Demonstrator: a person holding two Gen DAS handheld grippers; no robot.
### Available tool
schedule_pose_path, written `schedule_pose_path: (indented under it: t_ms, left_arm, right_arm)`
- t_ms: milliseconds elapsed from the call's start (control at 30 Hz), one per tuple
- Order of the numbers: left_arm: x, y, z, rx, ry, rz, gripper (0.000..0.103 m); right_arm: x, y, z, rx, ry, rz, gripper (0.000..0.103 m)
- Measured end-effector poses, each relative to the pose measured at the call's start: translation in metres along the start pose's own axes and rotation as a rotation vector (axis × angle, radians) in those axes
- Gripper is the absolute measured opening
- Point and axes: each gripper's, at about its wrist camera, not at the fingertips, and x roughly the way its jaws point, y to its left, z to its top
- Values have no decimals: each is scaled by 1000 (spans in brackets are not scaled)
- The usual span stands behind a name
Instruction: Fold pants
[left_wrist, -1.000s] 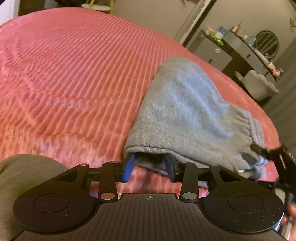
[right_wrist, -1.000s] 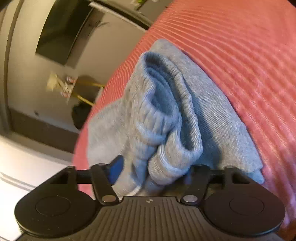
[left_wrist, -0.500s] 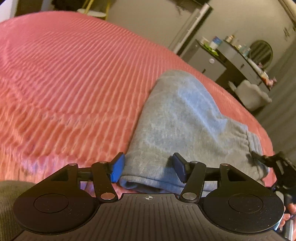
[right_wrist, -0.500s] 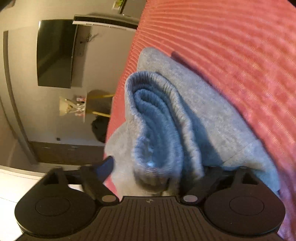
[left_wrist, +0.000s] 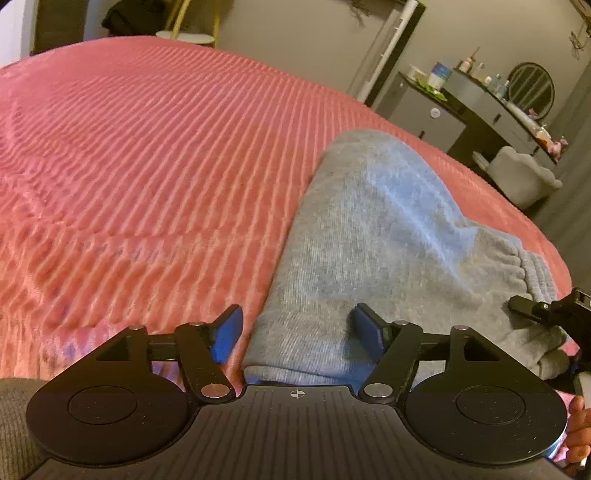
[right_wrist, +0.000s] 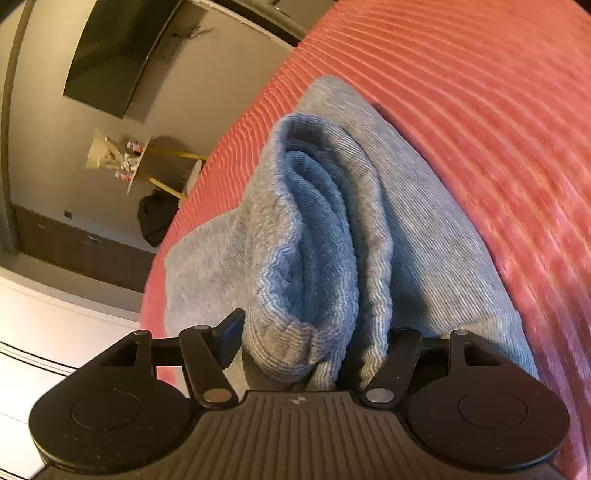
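Observation:
Grey sweatpants (left_wrist: 369, 240) lie folded in a compact bundle on a red ribbed bedspread (left_wrist: 147, 166). My left gripper (left_wrist: 299, 328) is at the bundle's near folded edge and its jaws are opening. The left blue pad (left_wrist: 229, 332) stands clear of the cloth, and the edge lies loose between the fingers. In the right wrist view the ribbed waistband end of the pants (right_wrist: 317, 236) bunches up between the fingers of my right gripper (right_wrist: 314, 328). It fills the gap, and the cloth hides the right pad. One finger of the right gripper (left_wrist: 524, 306) rests on the bundle's right end.
The bed's edge runs close behind the pants (right_wrist: 177, 229). Past it are a dresser with bottles and a round mirror (left_wrist: 480, 99), a pale chair (left_wrist: 524, 173), a side table with yellow legs (right_wrist: 166, 166) and a wall screen (right_wrist: 110, 55). A hand (left_wrist: 578, 424) shows at the lower right.
The left jaws spread apart and let go of the folded edge, which now lies flat. The right jaws narrowed around the bunched waistband, and the right view shifted and rolled.

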Motion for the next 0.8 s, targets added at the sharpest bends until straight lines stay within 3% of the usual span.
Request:
schedule_pose_path:
  t_ms: [100,200,467,667,800]
  left_arm:
    - [0,0,-1,0,-3,2,73]
    - [-1,2,-1,-13,1,1,74]
    - [-2,3,-3,-19,-7,-9,75]
    - [-8,2,-3,-3,-29,6,72]
    - [-24,-6,1,41,-89,14,71]
  right_arm:
    - [-5,18,-6,-99,-30,-82,55]
    - [-12,36,-11,-175,-64,-105,50]
    - [-46,46,-19,-238,-177,9,49]
    - [-23,19,-32,-299,-133,-205,49]
    - [-29,31,-36,-368,-171,-215,49]
